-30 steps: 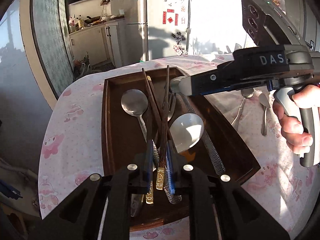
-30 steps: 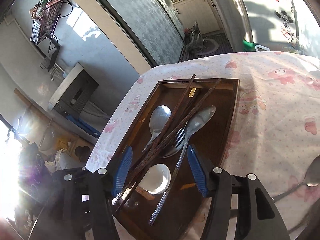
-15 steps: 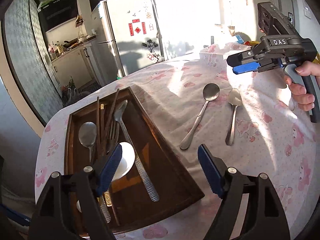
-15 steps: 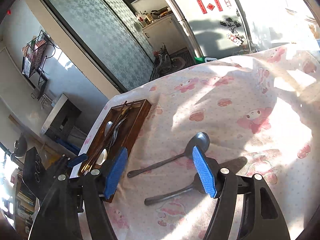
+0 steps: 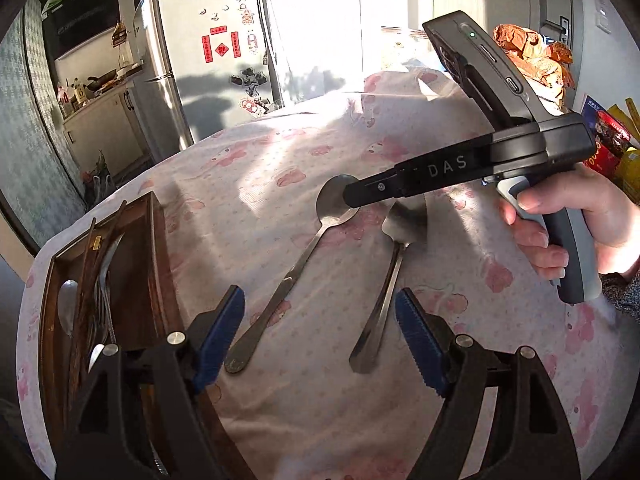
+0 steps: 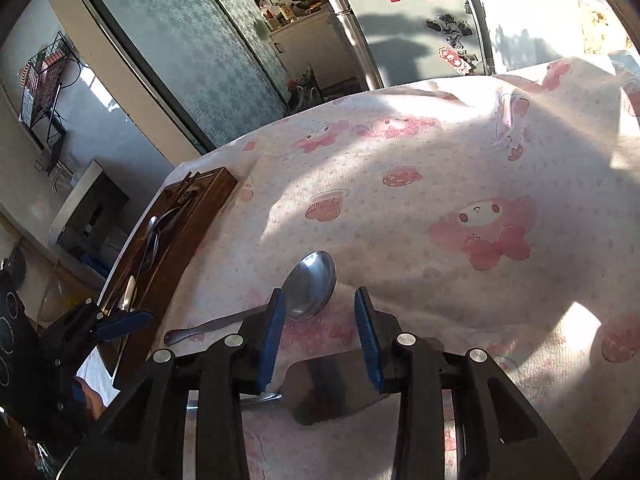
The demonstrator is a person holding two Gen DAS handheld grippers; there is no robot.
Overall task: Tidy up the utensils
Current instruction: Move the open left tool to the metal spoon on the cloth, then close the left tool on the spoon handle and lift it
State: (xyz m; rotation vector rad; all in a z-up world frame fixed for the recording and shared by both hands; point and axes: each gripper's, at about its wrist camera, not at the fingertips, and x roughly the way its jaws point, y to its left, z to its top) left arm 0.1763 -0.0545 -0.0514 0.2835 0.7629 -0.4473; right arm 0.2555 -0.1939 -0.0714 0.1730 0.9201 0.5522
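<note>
Open cloth fills the table [image 6: 460,168] at upper right of the right wrist view. Two spoons [image 5: 308,256] lie mid-frame in the left view, the right tool [image 5: 352,196] over them; the tray [image 5: 158,264] blocks the left.

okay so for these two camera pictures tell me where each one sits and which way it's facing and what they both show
Left wrist: on the left gripper, angled down over two spoons on the tablecloth; shows its own fingers, plus the right gripper and hand.
Right wrist: on the right gripper, angled down at the round spoon; shows its fingers.
Shared: round spoon, wooden tray, fridge.
</note>
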